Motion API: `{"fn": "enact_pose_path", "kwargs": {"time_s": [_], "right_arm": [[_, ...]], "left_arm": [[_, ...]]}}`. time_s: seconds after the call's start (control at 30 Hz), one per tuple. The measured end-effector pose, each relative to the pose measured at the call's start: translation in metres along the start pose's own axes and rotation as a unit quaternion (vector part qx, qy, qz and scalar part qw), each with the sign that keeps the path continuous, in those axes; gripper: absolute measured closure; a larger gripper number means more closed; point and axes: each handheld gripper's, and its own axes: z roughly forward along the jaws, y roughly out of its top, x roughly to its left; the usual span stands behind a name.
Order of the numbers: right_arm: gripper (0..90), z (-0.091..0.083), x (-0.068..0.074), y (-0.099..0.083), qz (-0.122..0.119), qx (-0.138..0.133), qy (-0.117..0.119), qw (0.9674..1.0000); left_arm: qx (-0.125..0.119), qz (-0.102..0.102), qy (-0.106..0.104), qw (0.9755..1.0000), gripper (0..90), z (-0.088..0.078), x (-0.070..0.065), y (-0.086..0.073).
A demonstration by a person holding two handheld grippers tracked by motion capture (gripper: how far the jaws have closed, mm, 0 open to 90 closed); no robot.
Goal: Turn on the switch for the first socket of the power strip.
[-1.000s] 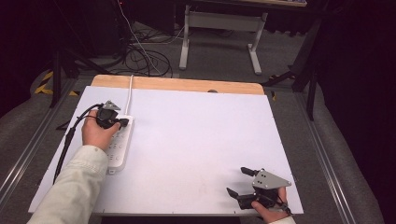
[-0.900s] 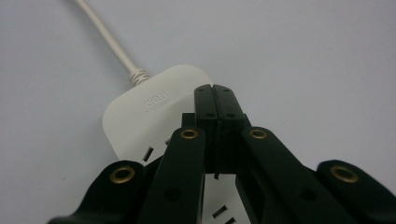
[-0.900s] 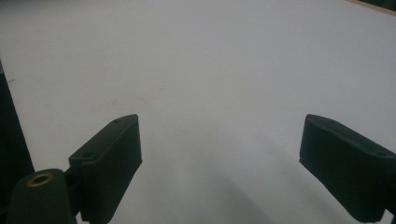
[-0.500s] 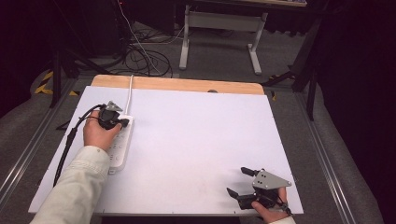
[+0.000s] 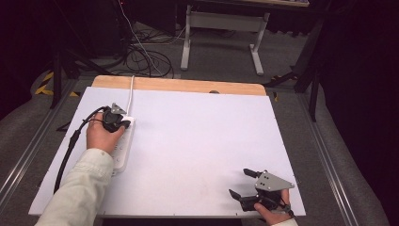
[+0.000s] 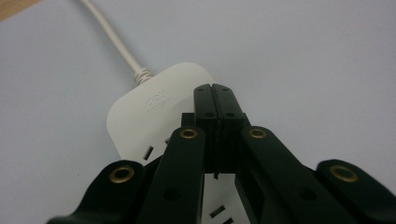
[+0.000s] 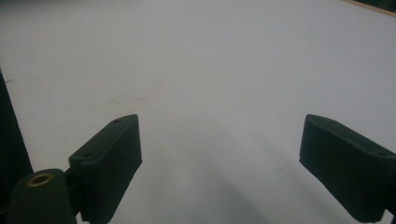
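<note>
White power strip (image 6: 154, 112) half hidden under left gripper (image 6: 215, 95).

Pale cream sleeve (image 5: 77, 190); black hand-held gripper (image 6: 216, 100) with brass rivets; right hand-held gripper (image 5: 244, 183) carries a grey three-cornered plate

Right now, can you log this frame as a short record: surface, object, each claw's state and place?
surface: white board on a wooden table
object: white power strip, cord running to the far edge
left claw: shut, empty, tips over the strip's cord end
right claw: open, empty, near right corner
contact with strip: cannot tell
</note>
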Motion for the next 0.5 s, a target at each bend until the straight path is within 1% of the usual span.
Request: {"fn": "enact_pose_path", "kwargs": {"time_s": [0.2,0.27,0.33,0.43,0.5], "right_arm": [[13.5,0.0002,0.0002,-0.0001,0.0,0.0,0.0,1.0],[13.5,0.0,0.0001,-0.0001,-0.001,0.0,0.0,1.0],[13.5,0.0001,0.0002,-0.0002,0.0,0.0,0.0,1.0],[13.4,-0.0002,0.0005,-0.0002,-0.001,0.0,0.0,1.0],[13.5,-0.0003,0.0005,-0.0003,-0.001,0.0,0.0,1.0]], "left_arm": [[0.0,-0.004,0.001,1.0,90.0,0.0004,-0.0003,0.0001],[0.001,-0.012,0.002,0.9999,90.0,0.0002,-0.0006,-0.0003],[0.001,-0.01,0.006,0.9999,90.0,0.0004,-0.0014,0.0],[0.001,-0.012,0.008,0.9999,90.0,0.0005,-0.0018,-0.0002],[0.003,-0.017,0.002,0.9999,90.0,0.0003,-0.0005,-0.0003]]}}
